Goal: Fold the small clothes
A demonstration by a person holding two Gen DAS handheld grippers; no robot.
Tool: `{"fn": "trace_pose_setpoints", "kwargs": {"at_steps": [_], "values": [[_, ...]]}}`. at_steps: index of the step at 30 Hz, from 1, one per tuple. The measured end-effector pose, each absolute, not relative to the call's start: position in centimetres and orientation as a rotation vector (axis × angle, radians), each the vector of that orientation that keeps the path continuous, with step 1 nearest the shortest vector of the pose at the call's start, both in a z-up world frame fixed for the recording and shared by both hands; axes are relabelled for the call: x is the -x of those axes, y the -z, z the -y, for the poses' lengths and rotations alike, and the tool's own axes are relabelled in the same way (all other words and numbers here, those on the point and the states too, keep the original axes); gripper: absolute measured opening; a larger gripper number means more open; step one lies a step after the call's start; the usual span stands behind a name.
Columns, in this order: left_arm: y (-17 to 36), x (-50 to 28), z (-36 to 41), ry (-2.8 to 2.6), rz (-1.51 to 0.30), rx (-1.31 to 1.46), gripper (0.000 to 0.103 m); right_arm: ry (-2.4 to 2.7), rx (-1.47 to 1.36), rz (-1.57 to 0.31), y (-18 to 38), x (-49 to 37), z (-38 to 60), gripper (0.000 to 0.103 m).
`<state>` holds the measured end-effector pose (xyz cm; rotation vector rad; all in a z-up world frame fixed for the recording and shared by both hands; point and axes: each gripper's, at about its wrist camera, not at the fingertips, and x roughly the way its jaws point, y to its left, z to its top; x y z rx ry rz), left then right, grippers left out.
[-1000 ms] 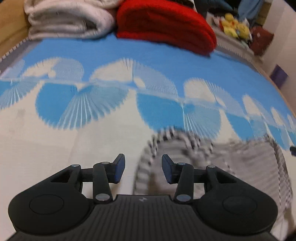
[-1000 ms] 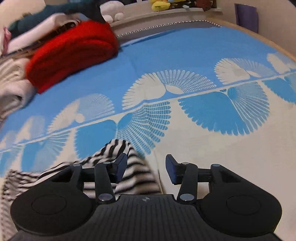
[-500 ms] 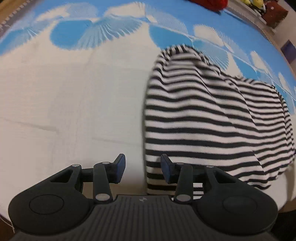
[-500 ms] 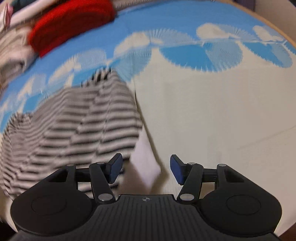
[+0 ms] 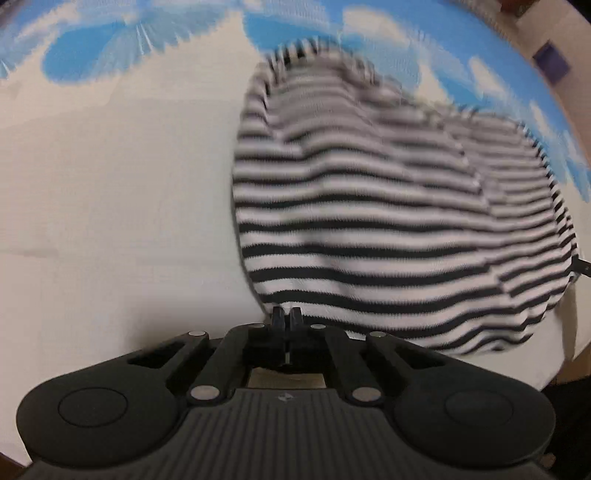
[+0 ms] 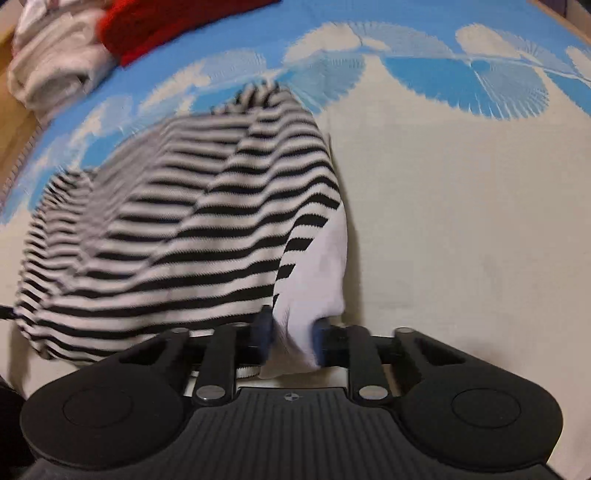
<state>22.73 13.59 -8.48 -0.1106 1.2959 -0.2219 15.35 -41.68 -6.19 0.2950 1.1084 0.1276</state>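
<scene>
Spread over the bed is a cream cover (image 6: pixel 461 206) with blue fan shapes along its far side, and on it lies the striped garment (image 5: pixel 388 221), black and white, rumpled and not yet folded. In the left wrist view it fills the right half of the picture, from about twelve o'clock round to four o'clock of the left tongs (image 5: pixel 286 315); in the right wrist view it runs from the right tongs (image 6: pixel 291 332) out toward ten and eleven o'clock. Its long axis seems to lie roughly from one gripper to the other, across the near side of the bed, with the stripes running along that axis and a narrower end reaching toward the blue band at the far side; blur hides which end is the neck. The near hem faces the person. The left tongs have just been closing and now stand shut at the near left corner of the hem; whether any cloth is caught between them is too fine to tell. The right tongs have just been closing too and now pinch the plain white corner (image 6: pixel 317 280) at the garment's near right edge. Two near corners taken this way suggest the hem is about to be lifted and carried over for a first fold. Farther off, at ten to eleven o'clock in the right view, a red knit (image 6: pixel 155 26) and pale folded cloths (image 6: pixel 55 70) sit well apart, likely kept clear as a done or waiting pile.
</scene>
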Motion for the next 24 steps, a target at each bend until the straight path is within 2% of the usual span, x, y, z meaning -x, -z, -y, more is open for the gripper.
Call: {"fn": "trace_pose_setpoints", "kwargs": {"at_steps": [3, 5, 9, 13, 16, 21, 24], "values": [[5.5, -21.7, -16.1, 0.215, -1.143, 0.184, 0.001, -0.128, -0.44, -0.957, 3.4, -14.2, 44.4, 0.015], [5.0, -21.0, -16.8, 0.217, -1.12, 0.15, 0.001, -0.151, -0.461, -0.934, 2.8, -13.4, 45.5, 0.015], [8.8, -20.9, -15.7, 0.231, -1.327, 0.018, 0.001, -0.124, -0.286, -1.22, 7.3, -13.6, 44.0, 0.015], [8.1, -20.8, -14.3, 0.243, -1.286, -0.059, 0.007, -0.109, -0.247, -1.22, 7.2, -13.6, 43.4, 0.019], [5.6, -21.1, -15.1, 0.224, -1.158, 0.03, 0.023, -0.042, -0.254, -1.144, 5.4, -13.2, 44.0, 0.031], [3.5, -21.5, -11.6, 0.344, -1.013, 0.046, 0.023, -0.014, -0.248, -0.883, 2.1, -11.8, 44.4, 0.035], [4.3, -21.3, -8.4, 0.438, -1.031, -0.058, 0.026, -0.131, -0.286, -0.878, 2.4, -12.2, 43.4, 0.038]]}}
